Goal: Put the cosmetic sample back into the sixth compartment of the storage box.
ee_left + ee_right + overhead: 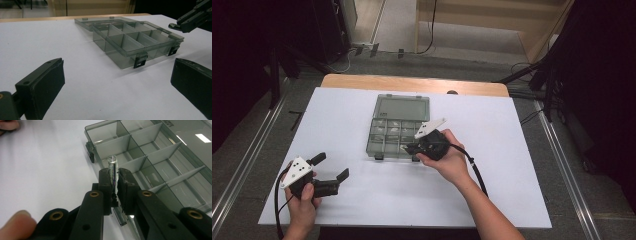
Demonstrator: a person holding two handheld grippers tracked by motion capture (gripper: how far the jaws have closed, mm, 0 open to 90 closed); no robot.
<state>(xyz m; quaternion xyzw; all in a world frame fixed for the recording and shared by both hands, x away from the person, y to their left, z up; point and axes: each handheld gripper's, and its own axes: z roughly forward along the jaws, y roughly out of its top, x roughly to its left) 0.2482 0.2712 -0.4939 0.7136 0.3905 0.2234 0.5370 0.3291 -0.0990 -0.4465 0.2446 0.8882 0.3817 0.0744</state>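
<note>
Right gripper view: one small clear tube [112,162], transparent, cylindrical, with a round flat end and a dark thin line running down its inside. It stands upright, clamped between the pads of the right tongs [114,178], which are clenched on it, above the near front edge of the compartment box [160,157]. Box: smoky grey translucent plastic, divided into cells, lid laid open flat, black latches at front, on the white bench [512,150]. Left tongs [332,167], well apart from the box, released, gaping wide.
</note>
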